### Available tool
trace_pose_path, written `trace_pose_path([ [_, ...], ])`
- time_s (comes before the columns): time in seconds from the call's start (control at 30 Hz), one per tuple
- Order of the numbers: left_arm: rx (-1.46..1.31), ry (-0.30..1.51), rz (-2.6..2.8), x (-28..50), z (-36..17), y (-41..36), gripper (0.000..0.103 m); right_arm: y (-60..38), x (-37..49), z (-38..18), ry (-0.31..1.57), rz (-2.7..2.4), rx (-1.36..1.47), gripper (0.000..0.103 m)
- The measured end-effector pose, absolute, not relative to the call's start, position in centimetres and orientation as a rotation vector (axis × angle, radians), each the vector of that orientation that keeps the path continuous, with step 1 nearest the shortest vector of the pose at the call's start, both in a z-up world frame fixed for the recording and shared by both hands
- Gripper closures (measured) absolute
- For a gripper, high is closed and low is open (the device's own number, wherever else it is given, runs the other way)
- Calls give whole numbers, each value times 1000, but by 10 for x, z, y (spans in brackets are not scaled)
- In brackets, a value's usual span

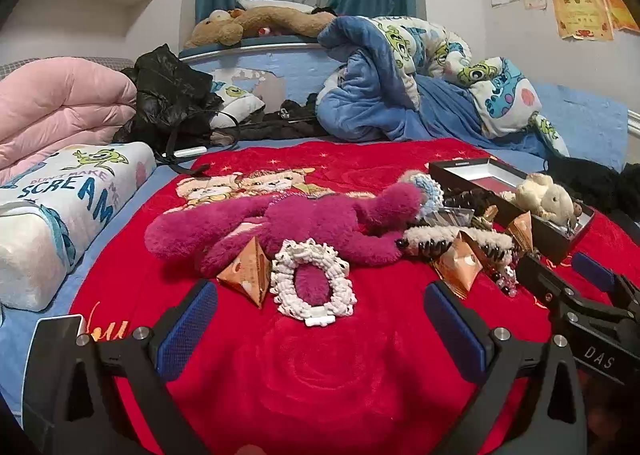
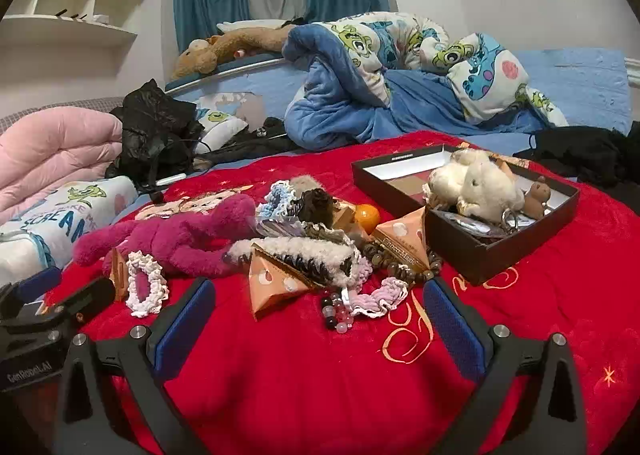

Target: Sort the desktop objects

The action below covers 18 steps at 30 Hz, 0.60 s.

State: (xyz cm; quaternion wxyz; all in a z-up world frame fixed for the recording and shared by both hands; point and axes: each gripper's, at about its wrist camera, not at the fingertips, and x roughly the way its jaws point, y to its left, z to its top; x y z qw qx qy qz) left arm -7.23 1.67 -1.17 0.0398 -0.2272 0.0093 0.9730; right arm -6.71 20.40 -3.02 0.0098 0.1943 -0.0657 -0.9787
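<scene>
A magenta plush toy (image 1: 304,223) (image 2: 176,239) lies on the red blanket (image 1: 320,367). A white crochet scrunchie (image 1: 312,283) (image 2: 146,287) and an orange triangular packet (image 1: 246,275) rest in front of it. My left gripper (image 1: 320,319) is open just short of the scrunchie. My right gripper (image 2: 316,319) is open near a bead bracelet (image 2: 336,313), another orange packet (image 2: 272,283) and a fluffy hair claw (image 2: 296,255). A black box (image 2: 480,255) (image 1: 560,243) at the right holds a cream plush (image 2: 476,183) and keychains.
A pink quilt (image 1: 60,111) and printed pillow (image 1: 60,207) lie at the left. A black jacket (image 1: 168,95) and blue bedding (image 1: 380,95) are heaped behind. A small orange ball (image 2: 367,215) sits by the box. Dark clothing (image 2: 580,155) lies far right.
</scene>
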Motion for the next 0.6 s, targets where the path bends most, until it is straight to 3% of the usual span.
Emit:
trace_pose_path([
  [0.6,-680,96,2992,-71,-12,26,0,198,-68,-30,-167,-3053,609,0],
])
